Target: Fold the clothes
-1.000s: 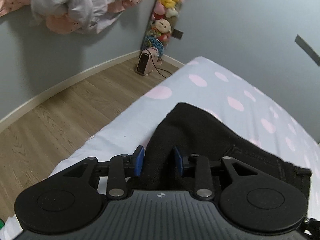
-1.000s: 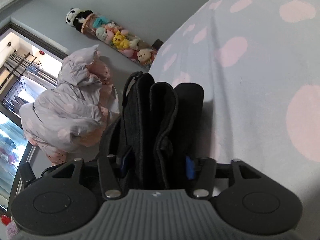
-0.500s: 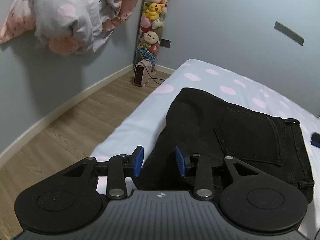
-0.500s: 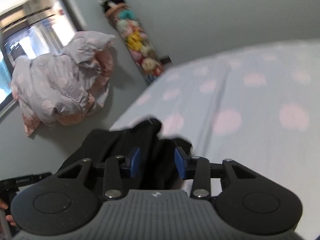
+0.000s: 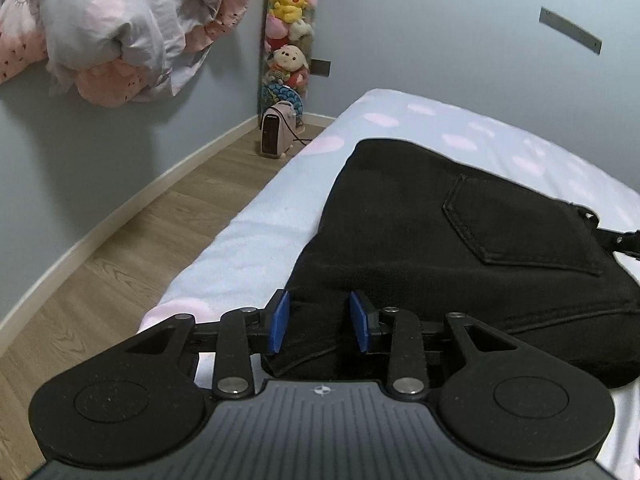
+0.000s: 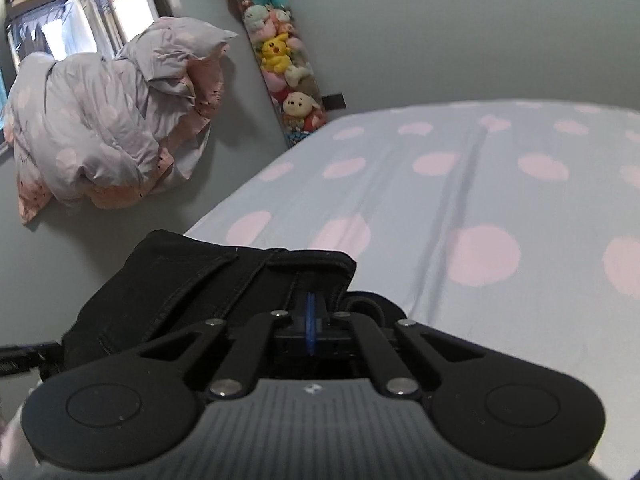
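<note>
- Right gripper (image 6: 311, 330) now pressed together, blue pads meeting with nothing between them; a moment ago spread around the folded black jeans (image 6: 208, 280), so released.
- Left gripper (image 5: 319, 322) part-spread as before, jeans' thick folded edge between its pads; whether clamped, cannot tell.
- Jeans (image 5: 460, 240) now flat on the spotted bed sheet (image 6: 480, 208) ahead of both claws.
- Fold looks laid down; probably smoothing or letting go next.

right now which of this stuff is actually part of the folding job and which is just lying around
Part of the job:
- black jeans
- left gripper, jaws around a fold of the jeans
- right gripper, shut
- spotted bed sheet, the work surface

Just lying about:
- bundled duvet
- plush toys
- small heater
</note>
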`<action>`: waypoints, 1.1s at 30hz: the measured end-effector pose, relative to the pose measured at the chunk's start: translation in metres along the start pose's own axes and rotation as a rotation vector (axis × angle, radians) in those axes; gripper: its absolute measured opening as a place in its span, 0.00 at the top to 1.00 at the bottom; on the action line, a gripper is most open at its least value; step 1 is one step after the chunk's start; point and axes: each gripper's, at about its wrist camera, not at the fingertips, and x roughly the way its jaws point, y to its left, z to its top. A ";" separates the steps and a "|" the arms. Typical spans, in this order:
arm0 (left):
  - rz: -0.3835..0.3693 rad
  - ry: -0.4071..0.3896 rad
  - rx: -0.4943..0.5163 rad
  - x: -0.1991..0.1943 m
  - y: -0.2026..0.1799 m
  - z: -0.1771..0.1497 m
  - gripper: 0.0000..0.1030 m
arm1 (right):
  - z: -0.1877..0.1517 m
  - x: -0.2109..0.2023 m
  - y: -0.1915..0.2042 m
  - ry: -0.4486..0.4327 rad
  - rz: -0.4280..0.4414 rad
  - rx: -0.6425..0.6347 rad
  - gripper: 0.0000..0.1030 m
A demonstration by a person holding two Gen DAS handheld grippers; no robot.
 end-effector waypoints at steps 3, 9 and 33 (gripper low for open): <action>0.006 0.015 -0.020 -0.001 0.001 0.002 0.59 | -0.004 0.002 0.002 -0.007 -0.004 -0.013 1.00; 0.100 -0.042 -0.086 -0.054 -0.014 -0.010 0.59 | 0.000 -0.043 0.036 -0.021 -0.020 -0.128 0.86; 0.188 -0.211 -0.123 -0.286 -0.175 -0.112 0.46 | -0.038 -0.174 0.096 0.105 -0.060 -0.178 0.75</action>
